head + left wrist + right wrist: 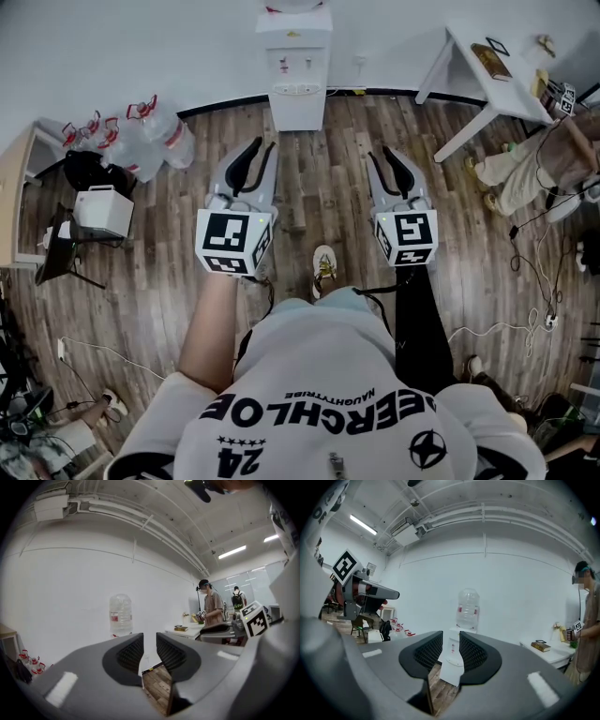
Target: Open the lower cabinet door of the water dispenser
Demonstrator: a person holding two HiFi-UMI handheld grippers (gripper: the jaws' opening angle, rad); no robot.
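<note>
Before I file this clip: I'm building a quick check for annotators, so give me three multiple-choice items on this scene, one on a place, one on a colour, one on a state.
1. Where does the water dispenser stand?
A. on the white table
B. against the far wall
C. beside the person's foot

2. What colour is its body?
A. black
B. red
C. white

3. How do the jaws of the right hand-held gripper stand?
A. apart, with nothing between them
B. shut on the door
C. shut on a bottle

Key: B, as the head view shows it at the wall, ahead of both grippers; C, as its body is white all over; A, as the distant dispenser shows through the gap between them.
</note>
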